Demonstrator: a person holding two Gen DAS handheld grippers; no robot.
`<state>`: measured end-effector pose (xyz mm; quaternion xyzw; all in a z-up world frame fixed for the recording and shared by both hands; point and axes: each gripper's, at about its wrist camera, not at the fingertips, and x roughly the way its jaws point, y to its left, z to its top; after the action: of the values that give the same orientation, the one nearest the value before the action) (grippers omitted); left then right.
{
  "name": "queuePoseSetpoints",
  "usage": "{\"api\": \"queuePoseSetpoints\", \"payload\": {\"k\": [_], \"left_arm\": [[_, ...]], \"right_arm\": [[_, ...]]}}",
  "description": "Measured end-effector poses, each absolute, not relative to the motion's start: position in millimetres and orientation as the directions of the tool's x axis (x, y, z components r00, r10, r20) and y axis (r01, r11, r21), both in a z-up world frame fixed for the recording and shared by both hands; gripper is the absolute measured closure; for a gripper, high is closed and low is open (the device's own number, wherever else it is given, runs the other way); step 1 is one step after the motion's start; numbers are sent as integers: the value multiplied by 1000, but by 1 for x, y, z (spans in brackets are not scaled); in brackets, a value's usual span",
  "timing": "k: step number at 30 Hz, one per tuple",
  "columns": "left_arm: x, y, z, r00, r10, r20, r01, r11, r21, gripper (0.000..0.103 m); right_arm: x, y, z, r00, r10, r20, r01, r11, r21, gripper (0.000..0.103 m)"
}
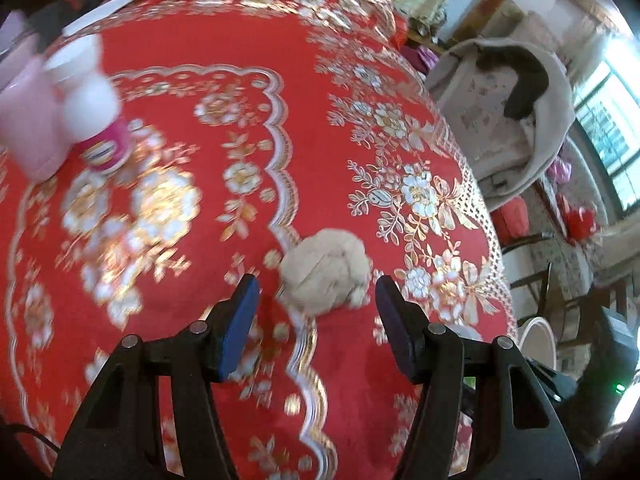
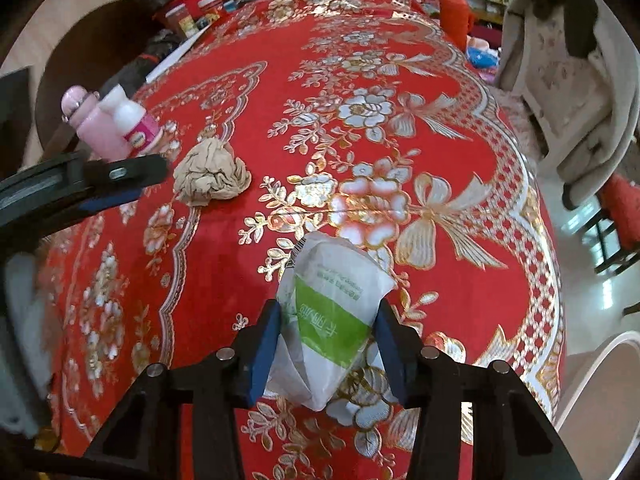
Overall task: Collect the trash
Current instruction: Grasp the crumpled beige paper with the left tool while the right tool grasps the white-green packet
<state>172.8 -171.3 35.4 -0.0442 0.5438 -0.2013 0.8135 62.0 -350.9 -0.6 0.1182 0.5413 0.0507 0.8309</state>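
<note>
Red floral tablecloth (image 2: 248, 288) carries a crumpled beige paper ball (image 1: 325, 272), just ahead of the wide-spread left gripper (image 1: 318, 288). Right gripper (image 2: 328, 320) clamps a white-and-green plastic wrapper (image 2: 332, 316).

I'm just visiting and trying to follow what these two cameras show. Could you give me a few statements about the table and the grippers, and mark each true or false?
1. The right gripper has a white and green packet between its fingers. True.
2. The left gripper is clamped on the crumpled beige paper ball. False: its jaws are open, and the ball lies on the cloth just ahead of them.
3. The tablecloth is plain blue. False: it is red with gold and white flowers.
4. A pink bottle and a small white bottle with a pink label stand side by side. True.
5. The paper ball lies between the two bottles. False: it lies apart from them on the cloth.
</note>
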Motion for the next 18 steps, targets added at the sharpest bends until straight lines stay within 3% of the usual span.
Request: {"api": "queuePoseSetpoints", "payload": {"k": [4,7,8,9,11,12,14,18], "left_arm": [[183,-184,21,301,-343,-890,283,923,-260,44],[182,-183,15,295,-345,-891,270,925,-268,47],[180,-181,14,290,-355,-889,269,922,-280,59],[178,-179,13,277,-366,-888,266,918,-296,65],[173,-176,14,279,-368,-887,260,918,-300,69],[169,-174,16,284,-363,-887,261,920,-292,70],[160,-171,20,289,-361,-887,261,921,-290,71],[140,-165,27,294,-362,-885,251,922,-294,71]], "right_arm": [[62,-351,0,417,211,-884,86,959,269,46],[62,-344,-1,432,181,-884,83,968,239,43],[62,-340,-1,440,163,-883,73,974,216,43],[62,-338,-2,445,149,-883,65,978,197,43],[63,-331,-3,457,114,-882,43,988,150,48],[63,-331,-3,457,119,-881,34,988,152,56],[63,-334,0,455,176,-873,25,977,210,63],[59,-338,9,465,213,-859,4,970,243,64]]}}
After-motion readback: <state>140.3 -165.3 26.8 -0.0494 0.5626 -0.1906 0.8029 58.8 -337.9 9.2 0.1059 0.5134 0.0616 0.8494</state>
